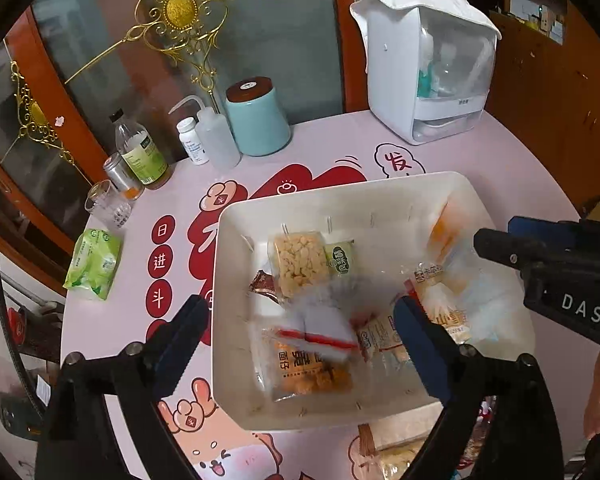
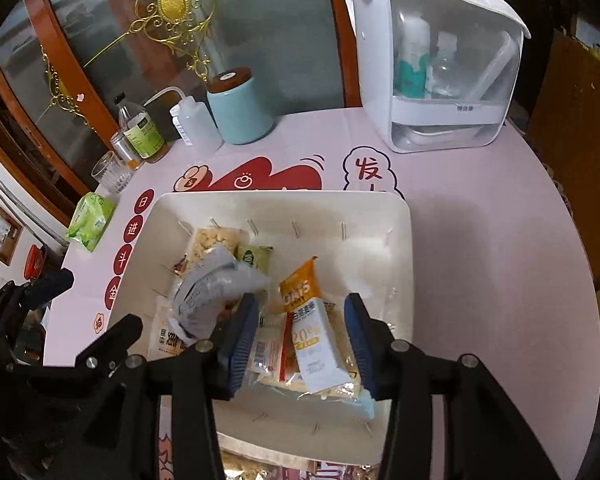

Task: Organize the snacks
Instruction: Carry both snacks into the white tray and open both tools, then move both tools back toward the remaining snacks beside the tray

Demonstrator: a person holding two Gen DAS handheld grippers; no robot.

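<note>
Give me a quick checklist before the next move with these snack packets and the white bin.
1. Left gripper clear of any packet: ok, jaws wide, blurred grey packet loose between them.
2. Right gripper free of the oats packet: cannot tell, it lies between the pads.
3. White bin flat on the table: ok.
4. Grey packet inside the bin: ok.
5. All snacks in the bin: not ok, packets lie at its near edge.
</note>
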